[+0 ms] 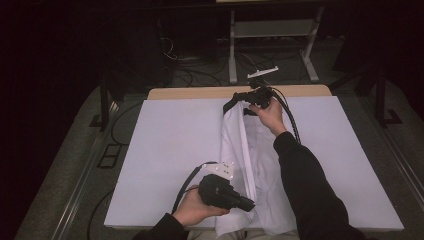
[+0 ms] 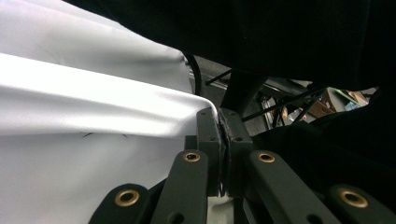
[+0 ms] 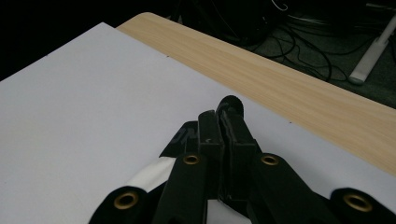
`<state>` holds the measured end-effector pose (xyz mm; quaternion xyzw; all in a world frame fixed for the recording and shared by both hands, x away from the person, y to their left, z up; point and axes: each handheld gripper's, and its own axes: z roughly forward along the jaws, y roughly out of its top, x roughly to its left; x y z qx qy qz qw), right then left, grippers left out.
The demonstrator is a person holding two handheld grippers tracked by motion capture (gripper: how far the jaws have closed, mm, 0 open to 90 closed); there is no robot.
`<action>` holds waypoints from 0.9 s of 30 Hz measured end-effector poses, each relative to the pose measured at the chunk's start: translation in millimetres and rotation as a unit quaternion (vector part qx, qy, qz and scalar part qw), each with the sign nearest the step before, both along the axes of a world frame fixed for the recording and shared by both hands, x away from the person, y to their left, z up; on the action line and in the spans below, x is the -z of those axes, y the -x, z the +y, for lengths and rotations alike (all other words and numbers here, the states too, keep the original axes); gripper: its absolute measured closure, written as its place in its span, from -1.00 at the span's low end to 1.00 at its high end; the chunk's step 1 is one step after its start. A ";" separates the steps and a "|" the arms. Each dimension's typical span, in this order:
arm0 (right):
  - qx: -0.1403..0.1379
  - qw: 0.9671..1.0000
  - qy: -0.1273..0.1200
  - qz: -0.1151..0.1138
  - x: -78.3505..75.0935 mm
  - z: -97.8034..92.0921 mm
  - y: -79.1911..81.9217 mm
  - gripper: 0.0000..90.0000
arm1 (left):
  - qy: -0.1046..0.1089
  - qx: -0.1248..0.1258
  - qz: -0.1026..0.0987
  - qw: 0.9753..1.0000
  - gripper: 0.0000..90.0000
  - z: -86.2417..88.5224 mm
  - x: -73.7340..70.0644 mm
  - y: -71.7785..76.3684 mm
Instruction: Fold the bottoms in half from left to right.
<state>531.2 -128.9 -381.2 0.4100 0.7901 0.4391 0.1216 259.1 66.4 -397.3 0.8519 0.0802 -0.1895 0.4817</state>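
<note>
Stretching white garment [image 1: 240, 150] between both grippers

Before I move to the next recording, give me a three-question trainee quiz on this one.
1. True or false: the left gripper is shut on the white garment.
2. Which end of the garment does the right gripper hold: A) near end, B) far end, with the black trim?
3. Fill in: the garment lies on a ____ sheet covering the wooden table.

Key: 1 true; 2 B; 3 white.
</note>
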 end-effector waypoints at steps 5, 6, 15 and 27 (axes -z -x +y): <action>0.000 1.000 -0.001 0.002 -1.7 -7.2 0.4 0.91 | 0.000 0.007 -0.001 1.000 0.94 -11.6 -0.6 -1.3; -0.001 1.000 0.000 0.000 -1.9 -8.9 0.3 0.91 | 0.001 0.008 0.000 1.000 0.94 -14.0 -0.7 -1.9; 0.001 1.000 -0.001 0.001 -4.0 -25.3 0.8 0.91 | 0.005 0.016 0.010 1.000 0.94 -35.2 5.8 -5.5; 0.003 1.000 0.007 0.006 -5.1 -49.5 2.6 0.91 | -0.001 0.029 0.009 1.000 0.94 -64.8 12.3 -7.3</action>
